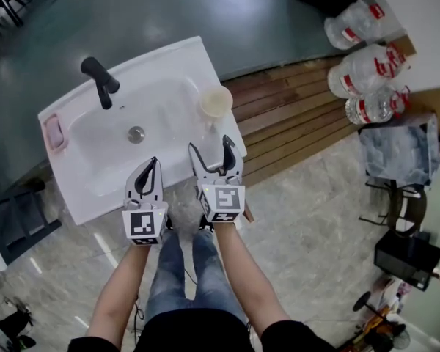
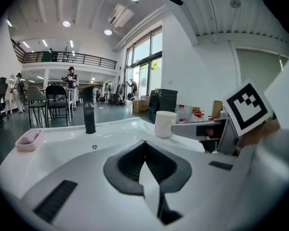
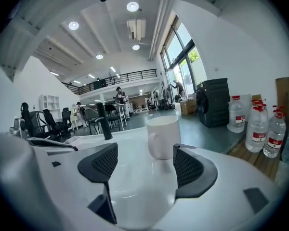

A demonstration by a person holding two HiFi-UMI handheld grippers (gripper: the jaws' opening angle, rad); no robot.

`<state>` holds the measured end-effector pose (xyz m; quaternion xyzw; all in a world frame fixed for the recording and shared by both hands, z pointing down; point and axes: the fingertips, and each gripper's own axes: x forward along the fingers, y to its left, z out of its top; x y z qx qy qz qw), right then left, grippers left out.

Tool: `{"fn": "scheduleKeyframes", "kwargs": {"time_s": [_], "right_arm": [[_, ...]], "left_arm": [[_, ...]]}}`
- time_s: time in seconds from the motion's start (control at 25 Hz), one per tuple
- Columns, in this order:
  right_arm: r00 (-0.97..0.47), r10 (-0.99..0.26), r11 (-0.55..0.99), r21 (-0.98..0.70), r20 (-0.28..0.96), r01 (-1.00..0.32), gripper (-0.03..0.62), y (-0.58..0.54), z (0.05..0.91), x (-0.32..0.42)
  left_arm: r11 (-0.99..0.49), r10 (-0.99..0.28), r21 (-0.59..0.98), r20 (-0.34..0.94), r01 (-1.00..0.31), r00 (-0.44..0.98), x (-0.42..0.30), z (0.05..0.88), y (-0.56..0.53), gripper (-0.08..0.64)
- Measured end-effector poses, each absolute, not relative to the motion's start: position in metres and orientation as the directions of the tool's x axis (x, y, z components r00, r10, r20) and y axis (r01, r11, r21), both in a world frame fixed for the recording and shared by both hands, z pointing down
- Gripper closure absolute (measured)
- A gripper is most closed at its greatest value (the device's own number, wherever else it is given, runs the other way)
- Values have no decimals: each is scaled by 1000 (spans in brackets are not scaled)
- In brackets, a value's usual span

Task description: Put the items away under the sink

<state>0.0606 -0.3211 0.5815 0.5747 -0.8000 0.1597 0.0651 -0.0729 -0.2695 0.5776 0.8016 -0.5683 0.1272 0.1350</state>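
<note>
A white mug stands upright on the right rim of the white sink. My right gripper is open and hovers over the sink's front right edge, just short of the mug, which shows between and beyond its two pads. My left gripper is shut with nothing in it, above the front rim of the sink. A pink soap dish lies on the left rim. The cabinet under the sink is hidden from every view.
A black faucet rises at the back of the basin, with the drain below it. Wooden decking with several water bottles lies to the right. A chair with a grey bag stands farther right.
</note>
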Motion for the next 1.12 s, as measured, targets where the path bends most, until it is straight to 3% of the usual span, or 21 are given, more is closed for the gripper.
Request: {"fn": "scheduleKeyframes", "kwargs": {"time_s": [0.28,0.64,1.12], "right_arm": [[-307,-885,262,-171,350,-950,314,-349,597,55],[-281,-881,231,-172,382,-958,512,-368,601,55],[-448,-862,432,-119,236,-894,554,-351,571,36]], "left_arm": [[-292,-884,65,363,-954,295,-79,587,-287,552],[-298,-878,55,376,-953,297,-84,590,-284,552],[-298,-880,33,377,-954,288,-99,584,-266,552]]}}
